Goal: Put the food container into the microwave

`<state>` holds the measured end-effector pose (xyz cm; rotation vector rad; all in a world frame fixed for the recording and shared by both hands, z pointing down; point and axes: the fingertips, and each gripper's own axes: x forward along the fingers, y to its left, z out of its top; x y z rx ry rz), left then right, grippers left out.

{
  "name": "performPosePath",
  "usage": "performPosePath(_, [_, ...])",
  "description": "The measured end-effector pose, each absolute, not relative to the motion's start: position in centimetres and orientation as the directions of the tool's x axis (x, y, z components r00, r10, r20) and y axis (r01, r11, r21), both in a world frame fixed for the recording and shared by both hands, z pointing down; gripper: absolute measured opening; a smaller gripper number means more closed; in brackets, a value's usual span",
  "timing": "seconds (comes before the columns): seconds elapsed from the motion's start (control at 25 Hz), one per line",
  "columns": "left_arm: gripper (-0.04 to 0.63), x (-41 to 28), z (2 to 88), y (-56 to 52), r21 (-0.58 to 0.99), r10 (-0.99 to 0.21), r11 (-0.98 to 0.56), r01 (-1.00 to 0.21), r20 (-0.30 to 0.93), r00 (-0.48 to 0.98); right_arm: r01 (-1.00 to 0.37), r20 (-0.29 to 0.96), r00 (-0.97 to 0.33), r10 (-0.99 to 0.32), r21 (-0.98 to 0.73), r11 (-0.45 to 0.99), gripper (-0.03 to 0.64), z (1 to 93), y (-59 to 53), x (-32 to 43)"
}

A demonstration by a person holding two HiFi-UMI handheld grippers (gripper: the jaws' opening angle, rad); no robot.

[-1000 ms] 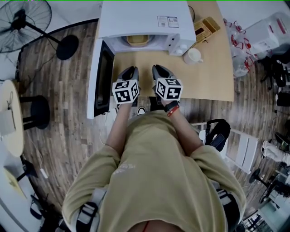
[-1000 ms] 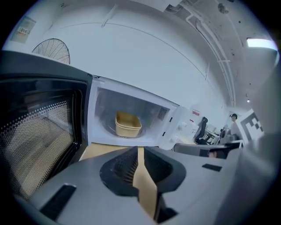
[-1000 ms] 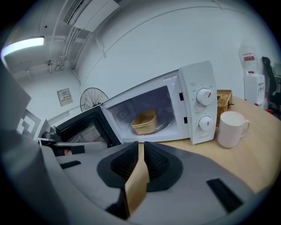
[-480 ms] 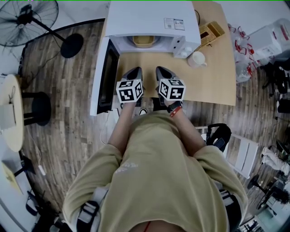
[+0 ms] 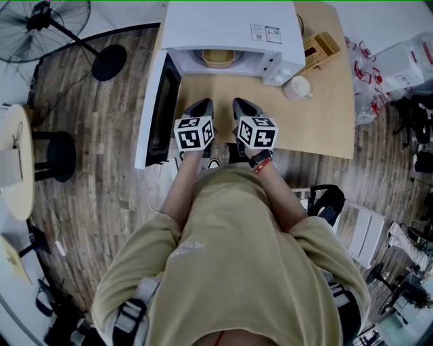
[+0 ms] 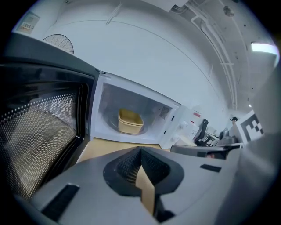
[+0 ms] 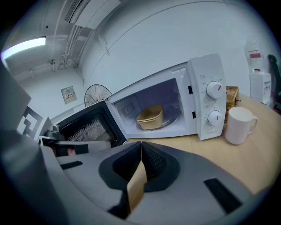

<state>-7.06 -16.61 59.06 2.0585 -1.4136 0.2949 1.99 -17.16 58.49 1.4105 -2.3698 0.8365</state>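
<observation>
The tan food container (image 5: 218, 58) sits inside the white microwave (image 5: 230, 27) on its glass turntable, seen through the open front in both gripper views (image 6: 129, 121) (image 7: 150, 117). The microwave door (image 5: 162, 111) hangs open to the left. My left gripper (image 5: 201, 103) and right gripper (image 5: 241, 102) hover side by side over the wooden table (image 5: 318, 121), a little back from the microwave's opening. Both are shut with nothing between the jaws, which meet in a line in the left gripper view (image 6: 140, 151) and the right gripper view (image 7: 141, 147).
A white mug (image 5: 298, 88) (image 7: 239, 125) stands just right of the microwave's dials. A wooden box (image 5: 319, 48) lies behind it. A floor fan (image 5: 40, 20) and a black stool (image 5: 57, 159) stand to the left, with plastic bins (image 5: 406, 47) at the right.
Both grippers stay shut and side by side in front of the microwave. Only the head view has shifted slightly.
</observation>
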Motion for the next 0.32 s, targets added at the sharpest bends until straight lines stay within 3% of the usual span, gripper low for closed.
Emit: performPosePath(0.32, [0.021,-7.9,59.5,-17.9,0.368,-0.766,-0.213,-0.905,0.512,0.389,-0.858,0.49,-0.509,-0.707,-0.35,0.375,0.028,58.6,-18.9,1.2])
